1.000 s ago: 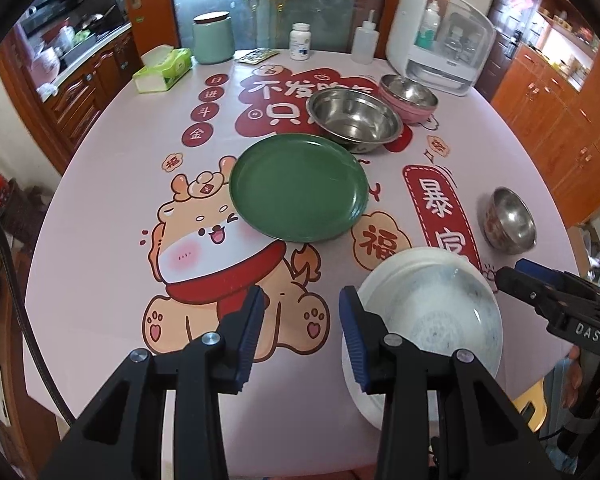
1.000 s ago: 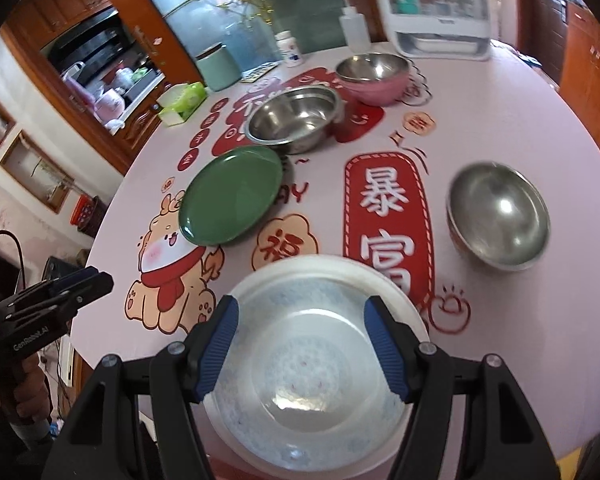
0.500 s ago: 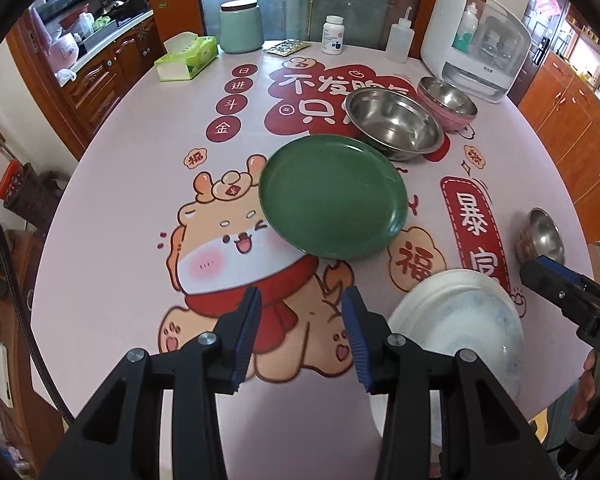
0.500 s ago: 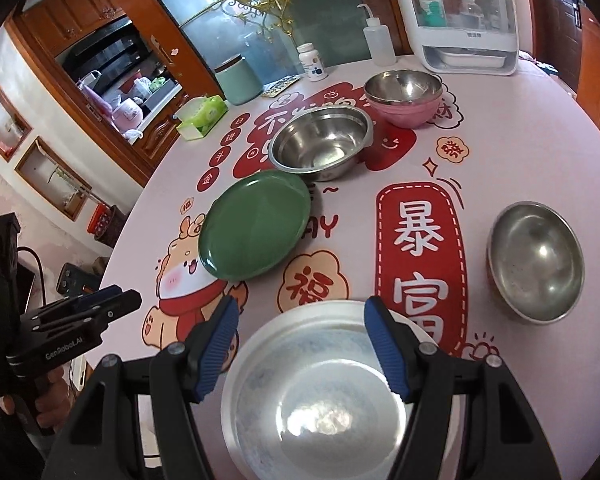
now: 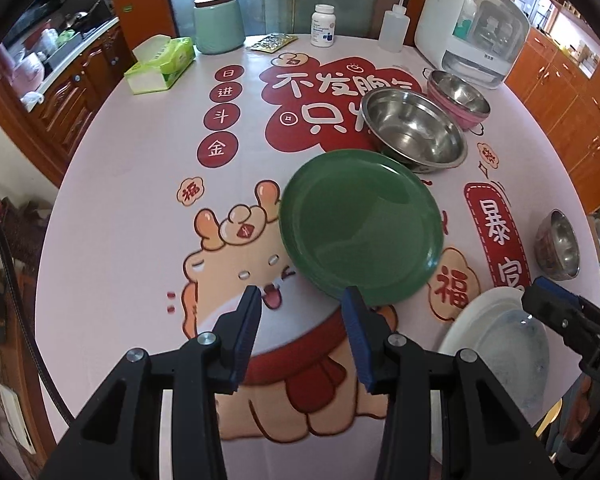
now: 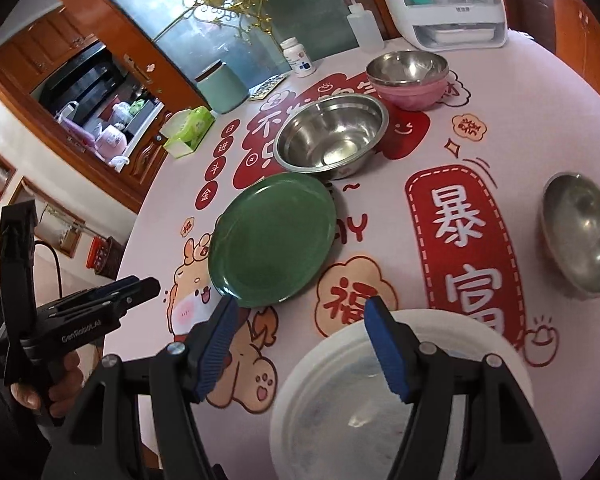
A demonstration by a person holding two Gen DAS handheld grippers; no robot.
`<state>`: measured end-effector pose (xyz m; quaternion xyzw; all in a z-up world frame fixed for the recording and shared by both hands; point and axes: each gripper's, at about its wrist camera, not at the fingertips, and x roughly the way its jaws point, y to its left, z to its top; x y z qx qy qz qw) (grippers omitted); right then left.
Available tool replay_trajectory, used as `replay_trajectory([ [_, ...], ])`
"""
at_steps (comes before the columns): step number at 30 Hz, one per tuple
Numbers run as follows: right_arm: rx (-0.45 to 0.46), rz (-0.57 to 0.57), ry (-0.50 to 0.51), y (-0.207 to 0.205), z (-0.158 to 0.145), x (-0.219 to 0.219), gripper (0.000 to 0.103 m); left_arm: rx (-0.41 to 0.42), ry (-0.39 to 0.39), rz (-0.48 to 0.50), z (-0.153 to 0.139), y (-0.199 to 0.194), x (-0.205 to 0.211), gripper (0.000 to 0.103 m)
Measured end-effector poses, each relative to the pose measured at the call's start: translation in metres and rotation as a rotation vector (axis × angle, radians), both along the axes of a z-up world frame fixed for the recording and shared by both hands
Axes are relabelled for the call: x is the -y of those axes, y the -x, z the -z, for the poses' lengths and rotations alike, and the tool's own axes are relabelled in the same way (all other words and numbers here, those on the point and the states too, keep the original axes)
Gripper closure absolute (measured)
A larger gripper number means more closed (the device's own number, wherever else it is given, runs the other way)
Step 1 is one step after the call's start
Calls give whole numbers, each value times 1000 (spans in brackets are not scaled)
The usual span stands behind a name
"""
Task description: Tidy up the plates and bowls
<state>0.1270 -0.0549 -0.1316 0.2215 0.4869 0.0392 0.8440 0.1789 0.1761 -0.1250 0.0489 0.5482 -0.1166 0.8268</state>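
Observation:
A green plate (image 5: 360, 228) lies mid-table, also in the right wrist view (image 6: 272, 240). A white plate (image 5: 496, 340) sits at the near right edge (image 6: 400, 396). A large steel bowl (image 5: 414, 128) stands behind the green plate, a steel bowl nested in a pink bowl (image 5: 458, 98) behind it, and a small steel bowl (image 5: 560, 246) at the right. My left gripper (image 5: 302, 332) is open and empty, just short of the green plate's near rim. My right gripper (image 6: 300, 344) is open and empty, its right finger above the white plate's left part.
At the table's back stand a green canister (image 5: 219, 24), a tissue box (image 5: 160, 64), a pill bottle (image 5: 324, 26), a squeeze bottle (image 5: 394, 30) and a white appliance (image 5: 472, 24). Wooden cabinets ring the table. The printed tablecloth (image 5: 140, 200) covers it.
Both grippers have moved forward and left over the table. The white plate has slid toward the lower right of both views, and the green plate now lies closer to my left gripper.

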Motion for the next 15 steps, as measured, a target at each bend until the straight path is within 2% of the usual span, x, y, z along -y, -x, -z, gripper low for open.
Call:
replay_trajectory([
  [8,-42,99,-34,-14,21,-11,37,-38,22,47,24,-42,-11,62],
  [11,-65,129,-42,-18,32,-14,37,-56,34,57,37,-54,-14,57],
  [15,-89,166,-59,-23,42,-15,37,-85,63,69,54,-65,-17,56],
])
